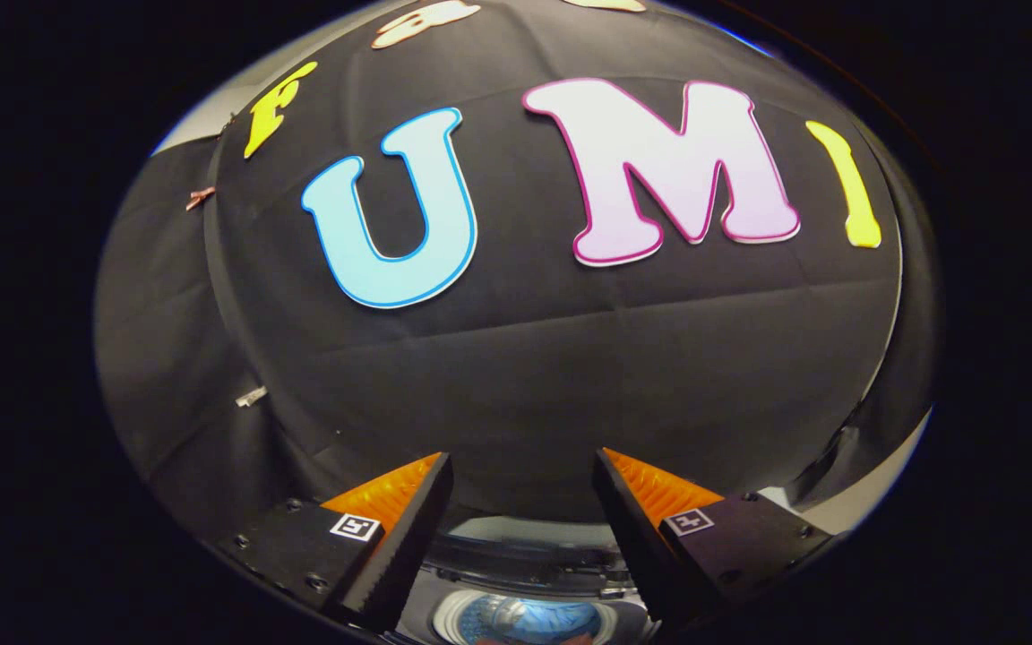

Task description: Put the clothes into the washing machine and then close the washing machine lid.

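Here, the hand-held gripper (523,475) hangs with its fingers spread apart and empty, raised toward the booth's black cloth wall (516,376), while the washing machine (520,618) sits low between and just beneath them, its drum open and something bluish inside.

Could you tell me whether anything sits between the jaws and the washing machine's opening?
Nothing visible does. The gripper is open and empty, and the washing machine drum shows between the jaws, just below them, with its lid raised behind it.
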The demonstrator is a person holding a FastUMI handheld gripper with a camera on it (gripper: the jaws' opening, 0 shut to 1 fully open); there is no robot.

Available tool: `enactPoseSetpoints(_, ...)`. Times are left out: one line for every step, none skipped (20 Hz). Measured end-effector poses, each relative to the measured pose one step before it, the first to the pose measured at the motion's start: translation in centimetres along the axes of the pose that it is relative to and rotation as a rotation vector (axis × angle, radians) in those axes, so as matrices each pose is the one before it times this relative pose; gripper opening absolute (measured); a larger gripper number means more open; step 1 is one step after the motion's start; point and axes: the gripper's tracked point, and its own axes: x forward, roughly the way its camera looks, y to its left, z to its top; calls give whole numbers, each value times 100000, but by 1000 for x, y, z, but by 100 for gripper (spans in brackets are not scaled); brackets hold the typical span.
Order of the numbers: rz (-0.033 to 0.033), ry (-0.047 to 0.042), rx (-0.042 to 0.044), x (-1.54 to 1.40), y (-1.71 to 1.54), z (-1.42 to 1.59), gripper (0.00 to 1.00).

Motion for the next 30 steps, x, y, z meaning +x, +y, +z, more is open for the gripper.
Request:
enactPoseSetpoints(-1933,3474,1517,535,-517,-1337,99)
enactPoseSetpoints(-477,3214,780,108,-117,-1253,98)
enactPoseSetpoints(-66,1502,896,-128,111,-844,99)
enactPoseSetpoints(185,-1052,-959,-79,339,-204,99)
enactPoseSetpoints(-1072,-1374,-3771,39,5,-380,99)
enactPoseSetpoints(-2832,771,-4652,-47,-354,-436,99)
enactPoseSetpoints(-1904,2052,-3317,305,-63,-561,99)
enactPoseSetpoints(-22,-499,-2679,-222,200,-149,99)
enactPoseSetpoints(-261,-1965,-1852,-215,-58,62,99)
enactPoseSetpoints(57,31,-343,66,-32,-499,99)
enactPoseSetpoints(14,-840,1463,-211,-26,137,99)
enactPoseSetpoints(754,-17,111,-9,57,-85,99)
enactPoseSetpoints(1122,742,-1074,-161,1,-101,99)
enactPoseSetpoints(622,765,475,-193,67,-117,99)
enactPoseSetpoints(419,471,867,-332,21,-187,99)
enactPoseSetpoints(331,886,-559,-222,84,-230,99)
enactPoseSetpoints(66,384,-420,-421,-19,-150,99)
enactPoseSetpoints(-219,638,418,-394,120,-167,99)
enactPoseSetpoints(-229,1035,76,-390,127,-295,99)
enactPoseSetpoints(-30,1224,-3,-661,163,-357,100)
enactPoseSetpoints(81,905,271,-302,73,-310,100)
enactPoseSetpoints(73,324,-295,-325,111,-198,100)
enactPoseSetpoints(52,186,-476,-427,172,-267,100)
enactPoseSetpoints(139,493,40,-259,6,-117,100)
enactPoseSetpoints(331,827,-76,-207,75,-265,100)
enactPoseSetpoints(462,1364,249,-354,128,-340,100)
enactPoseSetpoints(755,1296,84,-385,114,-411,100)
enactPoseSetpoints(1176,1361,175,-404,175,-461,100)
enactPoseSetpoints(1729,1667,1198,-488,97,-569,100)
enactPoseSetpoints(1757,2479,1494,-480,148,-662,100)
